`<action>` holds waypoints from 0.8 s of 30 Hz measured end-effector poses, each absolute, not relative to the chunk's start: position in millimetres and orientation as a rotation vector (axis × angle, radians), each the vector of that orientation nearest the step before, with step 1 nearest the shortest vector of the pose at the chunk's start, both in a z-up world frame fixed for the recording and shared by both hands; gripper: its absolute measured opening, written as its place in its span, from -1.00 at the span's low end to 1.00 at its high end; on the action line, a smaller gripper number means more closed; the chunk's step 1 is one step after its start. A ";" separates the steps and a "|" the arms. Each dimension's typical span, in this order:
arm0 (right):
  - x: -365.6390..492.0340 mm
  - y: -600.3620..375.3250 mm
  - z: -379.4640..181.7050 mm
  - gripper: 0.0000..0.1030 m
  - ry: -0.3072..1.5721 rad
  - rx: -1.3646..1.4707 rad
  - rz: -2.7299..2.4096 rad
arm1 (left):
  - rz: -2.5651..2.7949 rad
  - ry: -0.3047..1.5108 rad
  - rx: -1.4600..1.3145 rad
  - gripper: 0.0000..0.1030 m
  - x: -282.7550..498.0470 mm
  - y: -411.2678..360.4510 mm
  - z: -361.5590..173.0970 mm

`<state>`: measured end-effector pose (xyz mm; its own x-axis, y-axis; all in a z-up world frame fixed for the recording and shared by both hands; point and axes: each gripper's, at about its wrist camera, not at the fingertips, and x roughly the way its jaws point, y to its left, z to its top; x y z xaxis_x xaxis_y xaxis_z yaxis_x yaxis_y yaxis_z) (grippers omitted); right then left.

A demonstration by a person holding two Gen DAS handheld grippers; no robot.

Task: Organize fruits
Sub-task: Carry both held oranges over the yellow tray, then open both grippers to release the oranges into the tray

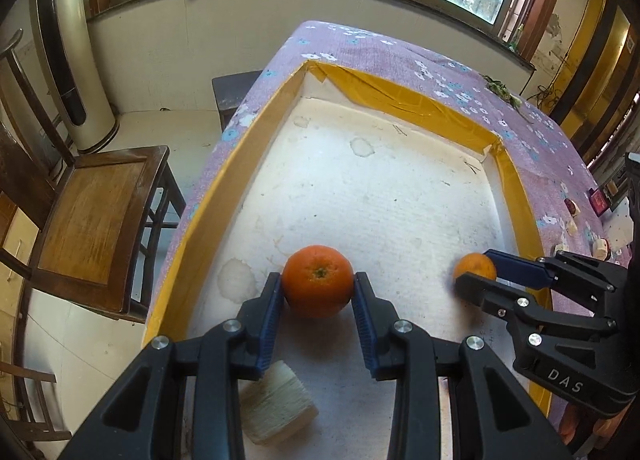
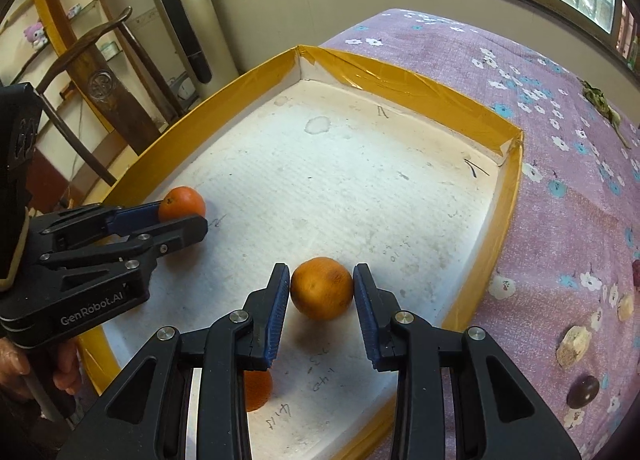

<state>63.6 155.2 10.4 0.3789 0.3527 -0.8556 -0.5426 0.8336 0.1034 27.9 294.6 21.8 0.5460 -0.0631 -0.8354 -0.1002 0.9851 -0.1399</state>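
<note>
A bright orange (image 1: pixel 318 292) sits between the blue pads of my left gripper (image 1: pixel 317 280), which is shut on it low over the white foam tray (image 1: pixel 360 187). A duller, smaller orange (image 2: pixel 322 296) is pinched the same way in my right gripper (image 2: pixel 321 276), near the tray's right wall. Each view shows the other gripper too: the right gripper (image 1: pixel 475 268) with its orange (image 1: pixel 476 266), and the left gripper (image 2: pixel 184 213) with its orange (image 2: pixel 180 201). Whether either fruit touches the tray floor I cannot tell.
The tray has a yellow taped rim (image 2: pixel 420 87) and lies on a purple flowered cloth (image 2: pixel 560 199). A pale ridged block (image 1: pixel 276 404) and another orange (image 2: pixel 258 392) lie near the tray's front. Small pieces (image 2: pixel 574 344) sit on the cloth. A wooden chair (image 1: pixel 92 227) stands left.
</note>
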 end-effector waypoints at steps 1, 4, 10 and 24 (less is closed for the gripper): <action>63.4 153.3 11.2 -0.36 1.035 -0.202 0.575 | 0.026 0.997 -0.176 -0.27 28.2 294.9 22.4; 59.8 149.7 15.2 -0.32 1.028 -0.198 0.574 | 0.038 0.991 -0.177 -0.24 24.3 296.2 25.4; 44.3 143.3 30.3 -0.25 0.999 -0.203 0.588 | 0.075 0.960 -0.157 0.07 10.7 291.5 35.9; -3.6 63.4 60.1 0.61 0.922 -0.137 0.479 | 0.075 0.860 -0.149 0.37 -24.3 239.3 66.8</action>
<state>-3.6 63.4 60.1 0.5076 0.3388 -0.7922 -0.4536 0.8868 0.0886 -24.3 239.3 66.8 0.6510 0.0055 -0.7591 -0.1253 0.9870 -0.1004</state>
